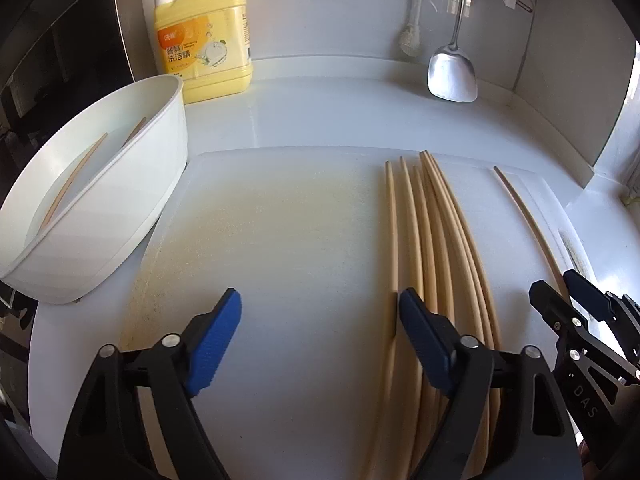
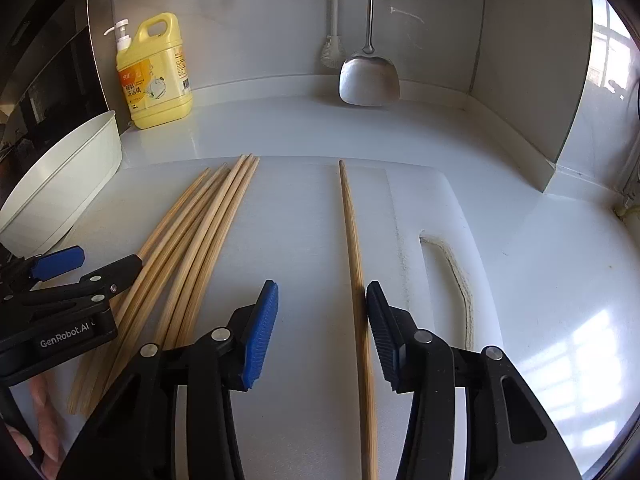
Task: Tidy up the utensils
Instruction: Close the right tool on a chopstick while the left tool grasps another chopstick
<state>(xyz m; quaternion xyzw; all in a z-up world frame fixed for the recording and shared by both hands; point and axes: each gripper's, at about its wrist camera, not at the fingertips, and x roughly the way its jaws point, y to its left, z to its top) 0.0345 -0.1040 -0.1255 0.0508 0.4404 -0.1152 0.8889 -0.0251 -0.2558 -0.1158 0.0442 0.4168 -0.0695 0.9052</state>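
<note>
Several wooden chopsticks (image 1: 440,240) lie in a bunch on a white cutting board (image 1: 280,240); they also show in the right wrist view (image 2: 200,240). One single chopstick (image 2: 354,248) lies apart to their right, also seen in the left wrist view (image 1: 528,216). A white tub (image 1: 120,184) at the left holds two chopsticks (image 1: 76,176). My left gripper (image 1: 320,320) is open, its right finger (image 1: 424,332) touching the leftmost chopstick of the bunch. My right gripper (image 2: 322,320) is open, the single chopstick lying between its jaws against the right finger (image 2: 384,332).
A yellow dish soap bottle (image 1: 204,40) stands at the back left. A steel spatula (image 1: 454,72) and a white brush (image 1: 412,36) hang on the back wall. A dark appliance (image 1: 60,40) stands at the left. The counter's side wall (image 2: 520,60) rises on the right.
</note>
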